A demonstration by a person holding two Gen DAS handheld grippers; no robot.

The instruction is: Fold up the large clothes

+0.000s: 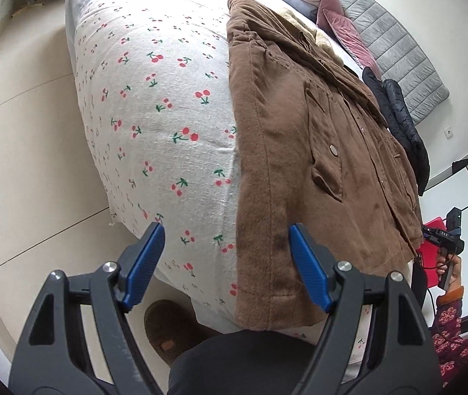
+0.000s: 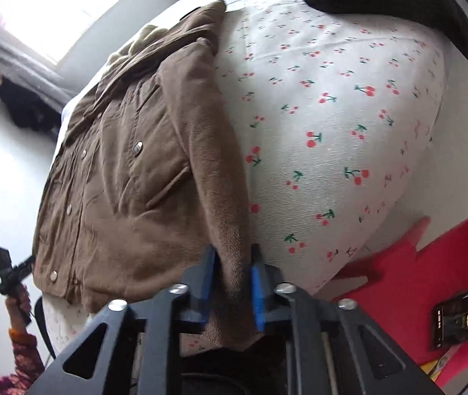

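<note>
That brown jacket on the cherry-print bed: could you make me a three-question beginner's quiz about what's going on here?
1. True or false: the right gripper has the sleeve edge of the brown jacket between its blue pads.
2. Multiple choice: the left gripper is (A) clamped on the jacket, (B) open with nothing gripped, (C) holding a pillow.
3. Fill in: the jacket lies on a bedsheet printed with ____.

Key
1. True: the pads press on the sleeve fabric from both sides.
2. B: its jaws stand wide above the jacket's hem and the sheet.
3. Cherries.
</note>
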